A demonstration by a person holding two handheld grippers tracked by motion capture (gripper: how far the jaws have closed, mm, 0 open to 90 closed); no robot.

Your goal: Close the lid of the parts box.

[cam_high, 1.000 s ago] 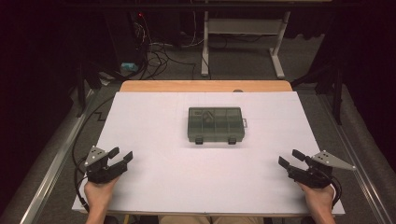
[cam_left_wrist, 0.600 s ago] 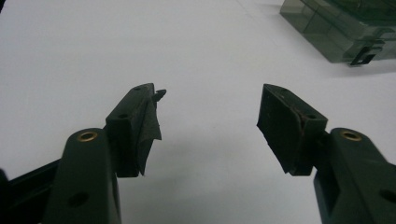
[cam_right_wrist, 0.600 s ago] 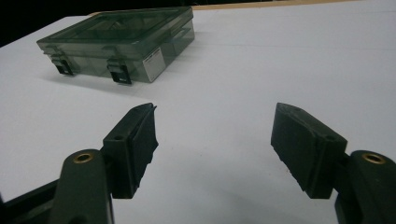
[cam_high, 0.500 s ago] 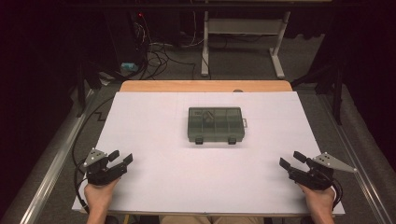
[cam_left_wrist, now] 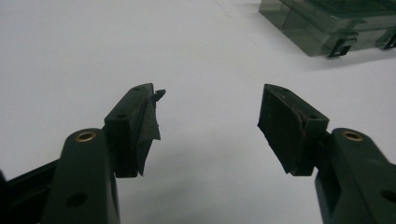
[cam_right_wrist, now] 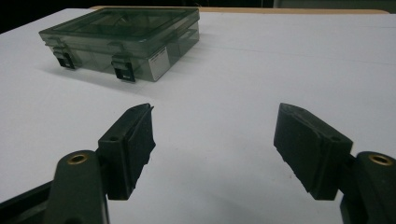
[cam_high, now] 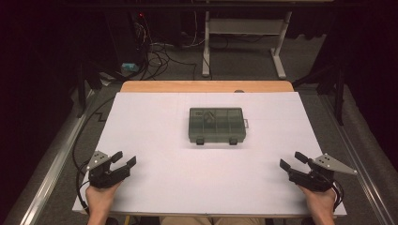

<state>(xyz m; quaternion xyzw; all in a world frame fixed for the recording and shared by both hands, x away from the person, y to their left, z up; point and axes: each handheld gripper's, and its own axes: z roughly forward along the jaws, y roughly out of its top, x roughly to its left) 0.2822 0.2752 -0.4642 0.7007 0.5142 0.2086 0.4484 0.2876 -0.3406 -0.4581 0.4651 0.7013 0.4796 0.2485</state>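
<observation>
Smoky plastic box (cam_high: 217, 124) midway between, well beyond both claws

Work surface and surroundings, as seen from my station.

I face a white table top (cam_high: 155, 140) with a bare wooden strip (cam_high: 206, 86) along its far edge. Beyond it lies grey carpeted floor (cam_high: 244, 65), carrying a tangle of cables (cam_high: 157, 54) and the white legs of a further desk frame (cam_high: 277, 51) (upper part cut off). Metal rails (cam_high: 49, 168) run along both sides of my table. The room behind is dark; light falls mainly on the table top.
</observation>
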